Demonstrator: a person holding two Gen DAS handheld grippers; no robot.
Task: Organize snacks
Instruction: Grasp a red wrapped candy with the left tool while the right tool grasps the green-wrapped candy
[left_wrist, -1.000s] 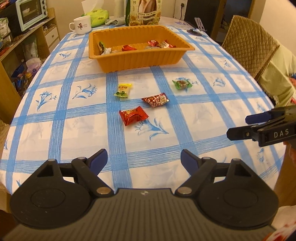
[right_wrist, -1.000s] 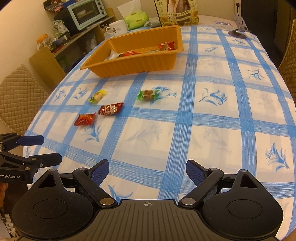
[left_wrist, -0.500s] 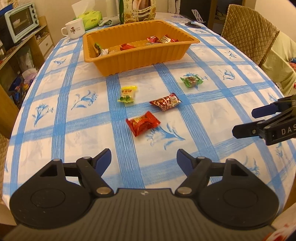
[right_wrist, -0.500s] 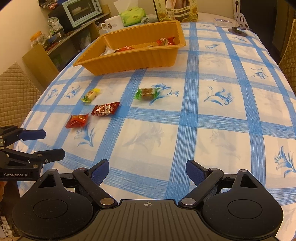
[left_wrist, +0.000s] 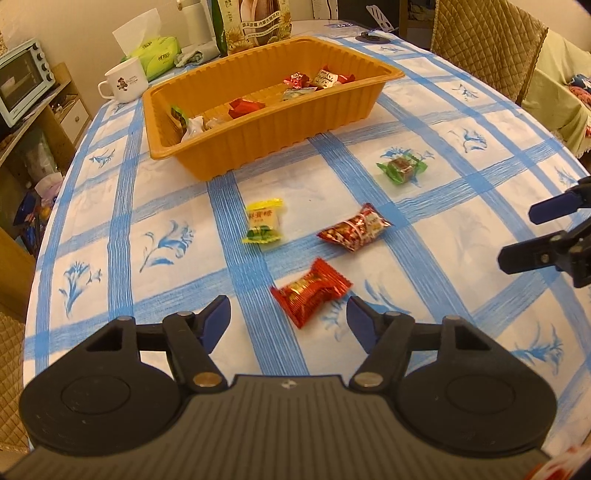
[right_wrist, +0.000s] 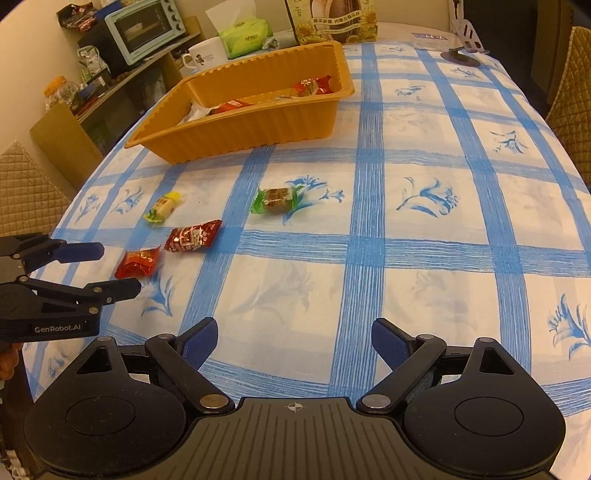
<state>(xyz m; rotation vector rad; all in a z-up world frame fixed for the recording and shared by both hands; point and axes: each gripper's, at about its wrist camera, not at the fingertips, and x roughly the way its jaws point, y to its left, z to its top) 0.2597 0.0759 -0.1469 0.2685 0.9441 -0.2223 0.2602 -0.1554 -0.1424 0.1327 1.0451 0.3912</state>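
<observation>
Four wrapped candies lie loose on the blue-checked cloth: a red one (left_wrist: 310, 291), a dark red patterned one (left_wrist: 354, 227), a yellow one (left_wrist: 263, 221) and a green-wrapped one (left_wrist: 402, 168). Behind them stands an orange tray (left_wrist: 280, 125) holding several candies. My left gripper (left_wrist: 288, 315) hovers low over the red candy (right_wrist: 138, 262), which sits just ahead of and between its fingertips. Its jaws are closing, and the pads do not touch the wrapper. My right gripper (right_wrist: 293, 328) stands open over bare cloth with nothing between its fingers, to the right of the candies (left_wrist: 521, 236).
A white mug (left_wrist: 123, 83), a green tissue pack (left_wrist: 155, 57) and a tall snack box (left_wrist: 264, 22) stand behind the tray. A toaster oven (left_wrist: 22, 81) sits on shelves at the left. Quilted chairs (left_wrist: 487, 37) flank the table.
My left gripper has come forward and down toward the red candy, rolled a little, and its jaws have narrowed. The right gripper has crept slightly closer to the table.
</observation>
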